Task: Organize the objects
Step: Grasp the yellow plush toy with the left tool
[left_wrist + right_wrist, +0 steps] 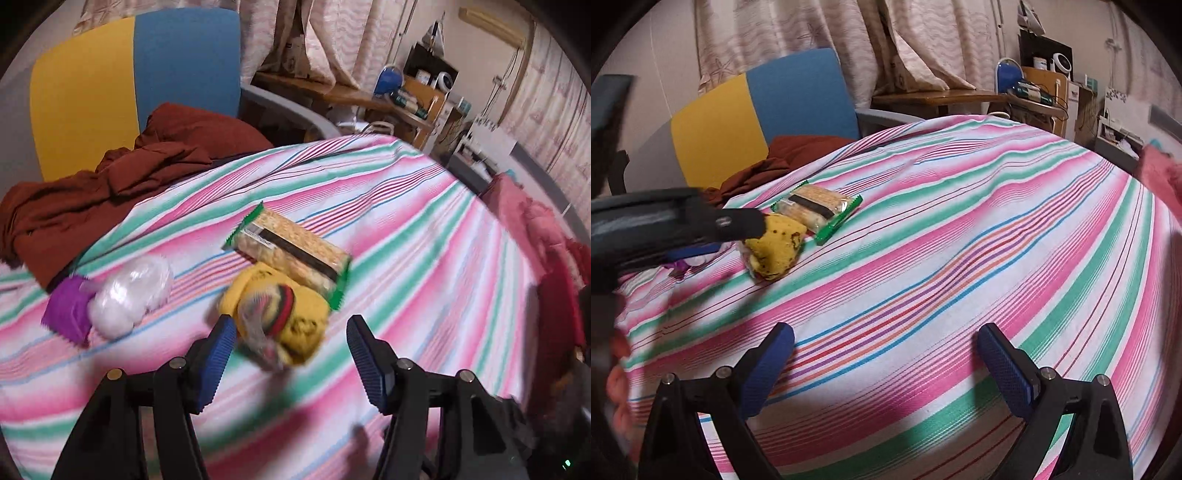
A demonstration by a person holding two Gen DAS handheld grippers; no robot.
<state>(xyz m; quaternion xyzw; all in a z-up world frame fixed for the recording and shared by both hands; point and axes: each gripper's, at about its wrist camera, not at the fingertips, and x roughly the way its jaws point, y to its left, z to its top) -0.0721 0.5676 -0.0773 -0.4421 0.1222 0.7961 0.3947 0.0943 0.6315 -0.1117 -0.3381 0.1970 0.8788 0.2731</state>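
Striped bedspread (960,221) — yellow packet (288,325) between spread left gripper (291,332)

Yellow packet (280,317): motion-blurred, printed marks illegible; in right wrist view its left end hidden behind left gripper (738,223), whose tips are smeared
Cracker pack (291,254): label text too small to read
Purple item (68,314): in right wrist view only a scrap visible below the gripper
Red garments (561,295): cut off at frame edge
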